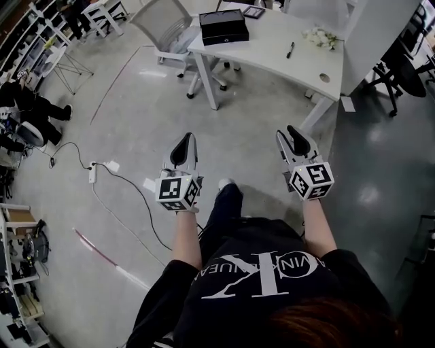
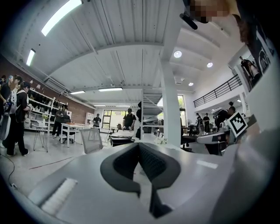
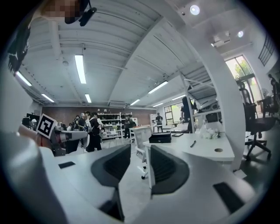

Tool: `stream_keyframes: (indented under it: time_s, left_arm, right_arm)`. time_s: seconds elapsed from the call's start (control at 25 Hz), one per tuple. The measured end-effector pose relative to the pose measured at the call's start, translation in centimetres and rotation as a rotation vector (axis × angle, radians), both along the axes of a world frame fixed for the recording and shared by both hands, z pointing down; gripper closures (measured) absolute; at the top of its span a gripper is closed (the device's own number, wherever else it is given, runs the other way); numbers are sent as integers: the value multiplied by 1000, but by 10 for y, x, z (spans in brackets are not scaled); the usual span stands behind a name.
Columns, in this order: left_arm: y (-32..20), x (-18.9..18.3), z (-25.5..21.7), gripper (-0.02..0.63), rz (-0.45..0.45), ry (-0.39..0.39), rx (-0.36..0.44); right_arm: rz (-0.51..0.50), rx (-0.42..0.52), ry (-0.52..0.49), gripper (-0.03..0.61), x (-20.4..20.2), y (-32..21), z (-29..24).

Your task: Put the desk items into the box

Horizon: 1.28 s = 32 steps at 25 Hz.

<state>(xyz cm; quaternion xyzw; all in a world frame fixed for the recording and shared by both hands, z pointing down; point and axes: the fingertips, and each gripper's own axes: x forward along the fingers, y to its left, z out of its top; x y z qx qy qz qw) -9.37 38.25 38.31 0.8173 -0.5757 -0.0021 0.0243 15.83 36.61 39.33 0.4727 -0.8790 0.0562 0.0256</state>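
Left gripper (image 1: 183, 146) jaws meet on nothing; right gripper (image 1: 293, 136) jaws stand narrowly apart. A grey mesh office chair (image 1: 163, 20) stands beside the white worktop (image 1: 272, 51), which bears a black rectangular box (image 1: 223, 27).

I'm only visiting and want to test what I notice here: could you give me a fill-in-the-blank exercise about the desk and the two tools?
1. The box on the desk is ___ in colour.
2. In the head view, the pen lies to the box's ___.
3. The left tool and the right tool each hold ___.
Missing words: black; right; nothing.
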Motion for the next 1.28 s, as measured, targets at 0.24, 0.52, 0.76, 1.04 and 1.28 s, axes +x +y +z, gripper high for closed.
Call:
stream_keyframes:
  time_s: [0.24,0.52,0.76,1.04,1.28]
  left_arm:
    - [-37,6,9,603,22,-2,-8]
    - [-109,2,11,604,29,34,-20]
    - [-160,3,12,603,79,10,-33]
    - [-218,-14,17,603,91,24,-55]
    - [-268,-22,17,603,128,32,-59]
  right_arm:
    - [15,-9,1,460,3,-32,10]
    - [56,-26,-4,462,10,-95,13]
    - [86,-64,-11,462,5,-143,19]
    - [121,-97,-11,462,-5,-192,26]
    - [159,-110,-8,462,-13,-235,26]
